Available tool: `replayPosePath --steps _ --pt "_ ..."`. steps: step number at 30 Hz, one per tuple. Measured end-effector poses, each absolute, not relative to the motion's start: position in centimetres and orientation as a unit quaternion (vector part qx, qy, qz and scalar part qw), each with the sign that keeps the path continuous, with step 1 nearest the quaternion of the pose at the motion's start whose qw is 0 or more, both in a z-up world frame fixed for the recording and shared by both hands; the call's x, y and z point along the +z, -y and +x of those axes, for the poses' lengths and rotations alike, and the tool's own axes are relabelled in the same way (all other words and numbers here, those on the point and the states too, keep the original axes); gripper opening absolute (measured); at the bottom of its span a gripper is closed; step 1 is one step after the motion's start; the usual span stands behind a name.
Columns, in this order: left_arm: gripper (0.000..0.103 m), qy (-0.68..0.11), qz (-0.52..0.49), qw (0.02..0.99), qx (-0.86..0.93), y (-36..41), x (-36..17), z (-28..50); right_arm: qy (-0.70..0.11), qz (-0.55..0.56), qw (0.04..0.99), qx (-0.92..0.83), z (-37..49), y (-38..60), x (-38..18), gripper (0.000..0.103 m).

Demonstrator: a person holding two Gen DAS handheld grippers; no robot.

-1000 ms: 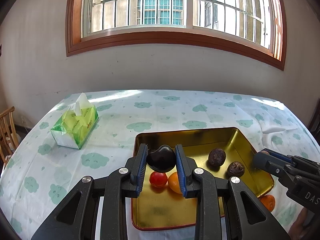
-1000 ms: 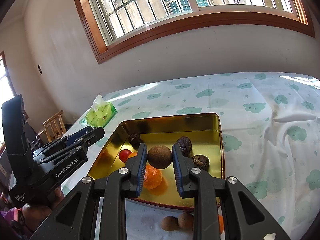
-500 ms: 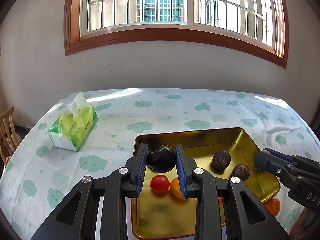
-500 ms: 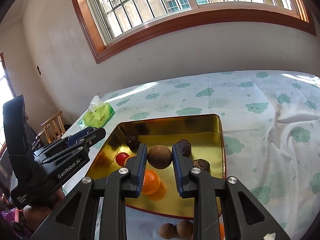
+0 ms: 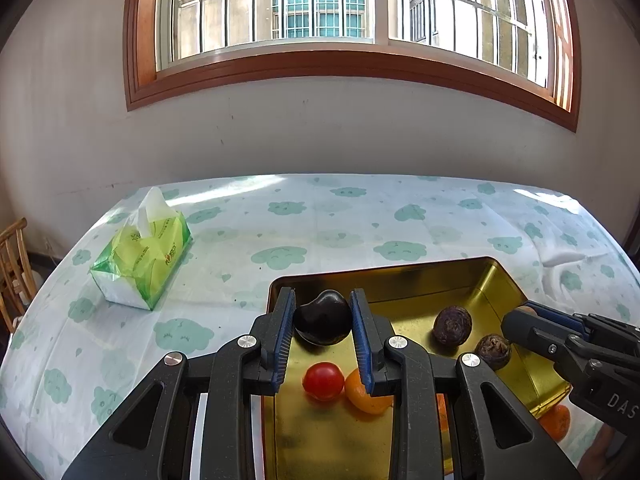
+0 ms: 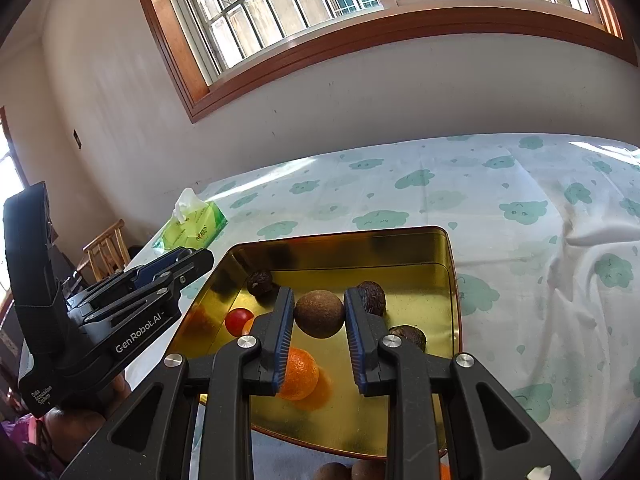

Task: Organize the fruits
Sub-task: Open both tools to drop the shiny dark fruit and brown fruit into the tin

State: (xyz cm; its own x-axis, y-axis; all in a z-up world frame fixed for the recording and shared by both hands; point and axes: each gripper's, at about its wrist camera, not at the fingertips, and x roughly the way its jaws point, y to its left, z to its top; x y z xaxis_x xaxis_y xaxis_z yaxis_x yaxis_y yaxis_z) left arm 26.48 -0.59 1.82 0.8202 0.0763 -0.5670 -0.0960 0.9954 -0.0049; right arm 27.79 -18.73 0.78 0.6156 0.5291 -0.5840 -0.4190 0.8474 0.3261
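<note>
1. Since the earlier frame, the left gripper [image 5: 322,322] has drifted slightly over the tray [image 5: 500,276]; the tomato [image 5: 323,376] now shows lower between its fingers. The right gripper [image 6: 319,314] has barely shifted.
2. The left jaws are clamped on a dark, glossy fruit [image 5: 323,322], held in the air above the tray's left side.
3. The right jaws are clamped on a round brown fruit [image 6: 319,314], held above the tray's middle.
4. The gold tray sits on a counter [image 5: 340,220] covered by a cloud-print cloth.
5. In the tray lie the tomato, an orange [image 6: 298,374], and three dark wrinkled fruits [image 5: 452,325].
6. Another orange [image 5: 556,422] and two brown fruits [image 6: 332,472] lie on the cloth beside the tray's near edge.
7. A green tissue pack [image 5: 142,258] sits well apart, to the left.
</note>
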Motion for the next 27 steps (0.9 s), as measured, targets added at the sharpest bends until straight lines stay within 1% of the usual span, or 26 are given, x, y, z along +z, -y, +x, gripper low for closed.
replayPosePath --steps 27 --pt "0.03 -0.319 -0.002 0.946 0.048 0.3 0.8 29.1 -0.365 0.082 0.888 0.268 30.2 17.8 -0.7 0.024"
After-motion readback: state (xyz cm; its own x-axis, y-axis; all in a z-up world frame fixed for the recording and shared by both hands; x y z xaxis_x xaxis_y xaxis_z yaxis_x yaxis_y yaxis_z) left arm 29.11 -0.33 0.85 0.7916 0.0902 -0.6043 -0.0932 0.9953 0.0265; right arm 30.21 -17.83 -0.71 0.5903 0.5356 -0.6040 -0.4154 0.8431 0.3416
